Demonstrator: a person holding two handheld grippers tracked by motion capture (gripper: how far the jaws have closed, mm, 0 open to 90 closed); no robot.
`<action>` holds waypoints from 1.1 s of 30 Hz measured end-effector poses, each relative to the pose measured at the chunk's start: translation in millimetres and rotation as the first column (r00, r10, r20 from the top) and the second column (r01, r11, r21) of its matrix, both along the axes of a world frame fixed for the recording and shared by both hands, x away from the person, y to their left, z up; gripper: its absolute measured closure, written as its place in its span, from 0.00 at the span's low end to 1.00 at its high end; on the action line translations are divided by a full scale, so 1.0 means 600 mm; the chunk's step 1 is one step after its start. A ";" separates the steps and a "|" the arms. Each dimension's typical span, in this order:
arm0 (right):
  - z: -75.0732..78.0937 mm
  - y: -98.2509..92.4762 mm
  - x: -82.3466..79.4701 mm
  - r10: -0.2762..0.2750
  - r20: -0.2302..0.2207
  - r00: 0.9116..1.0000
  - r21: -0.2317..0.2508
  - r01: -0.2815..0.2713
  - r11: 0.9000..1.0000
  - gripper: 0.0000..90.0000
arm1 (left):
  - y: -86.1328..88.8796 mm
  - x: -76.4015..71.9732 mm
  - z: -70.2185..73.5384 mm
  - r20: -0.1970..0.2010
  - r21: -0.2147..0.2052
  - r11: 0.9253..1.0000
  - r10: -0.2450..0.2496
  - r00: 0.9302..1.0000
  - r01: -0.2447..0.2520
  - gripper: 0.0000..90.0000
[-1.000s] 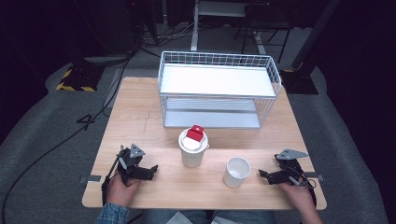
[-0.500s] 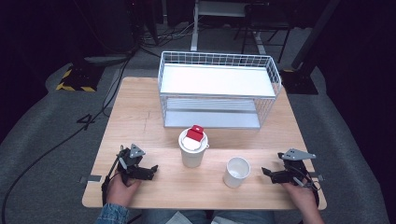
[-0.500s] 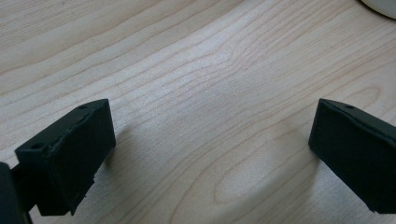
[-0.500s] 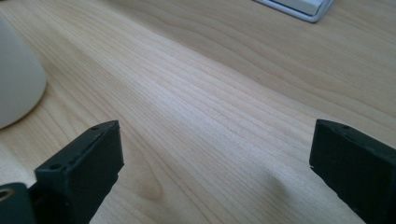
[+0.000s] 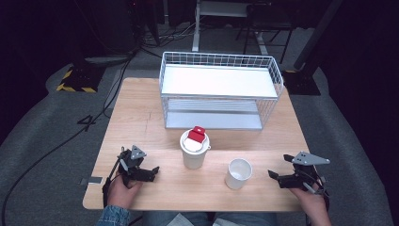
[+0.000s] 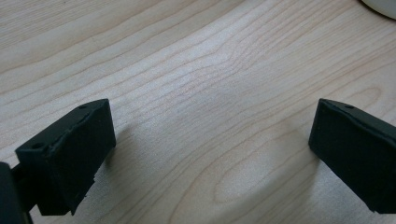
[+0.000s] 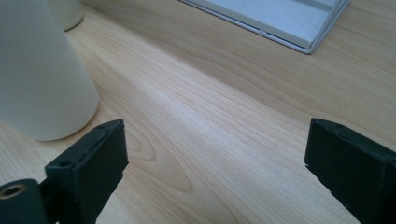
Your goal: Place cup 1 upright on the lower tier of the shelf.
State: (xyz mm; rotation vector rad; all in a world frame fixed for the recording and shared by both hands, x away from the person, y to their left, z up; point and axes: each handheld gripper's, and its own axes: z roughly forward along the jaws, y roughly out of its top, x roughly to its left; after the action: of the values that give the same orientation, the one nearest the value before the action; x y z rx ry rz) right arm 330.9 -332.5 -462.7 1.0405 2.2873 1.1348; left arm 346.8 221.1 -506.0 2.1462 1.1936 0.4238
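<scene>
- Standing upright on the wooden table (image 5: 141,122), the open white cup (image 5: 238,173) sits near the front edge, right of centre; it is the thing nearest the right gripper (image 5: 273,175).
- Right gripper: held in the person's right hand (image 5: 310,197) at the table's front right corner, pointing toward the white cup but apart from it. Its jaws have just been closing a little, yet a wide gap remains and only bare wood lies between them.
- From the right gripper view, the cup (image 7: 39,70) stands to the left, ahead of the left jaw, not between the jaws; no contact.
- Lidded cup (image 5: 194,149): white, upright, just left of and slightly behind the open cup, the two near each other but not touching. A red block (image 5: 196,134) rests on its lid.
- Left gripper (image 5: 154,171): held in the left hand (image 5: 123,186) at the front left of the table, pointing toward the lidded cup, well short of it. Jaws wide apart, nothing between them but table grain in the left gripper view.
- Wire basket (image 5: 221,61): white, two-tiered, at the back of the table behind both cups, well apart from both grippers. Its lower shelf edge (image 7: 280,23) shows at the top of the right gripper view.
- Floor around the table is dark, with cables (image 5: 61,141) trailing at the left.
</scene>
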 end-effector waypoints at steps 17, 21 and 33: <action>0.039 0.034 -0.051 0.112 0.041 0.993 0.081 -0.115 0.990 0.10 | 0.000 0.000 0.000 0.000 0.000 1.000 0.000 1.000 0.000 0.01; 0.044 0.044 -0.059 0.129 0.045 0.991 0.100 -0.133 0.986 0.10 | 0.000 0.000 0.000 0.000 0.000 1.000 0.000 1.000 0.000 0.01; 0.033 0.090 -0.062 0.207 0.016 0.978 0.110 -0.208 0.972 0.10 | 0.000 0.000 0.000 0.000 0.000 1.000 0.000 1.000 0.000 0.01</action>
State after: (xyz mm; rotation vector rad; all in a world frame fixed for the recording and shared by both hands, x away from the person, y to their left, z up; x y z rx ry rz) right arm 293.6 -278.3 -442.8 0.8507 2.3969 1.3585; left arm 346.8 221.1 -506.0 2.1465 1.1934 0.4236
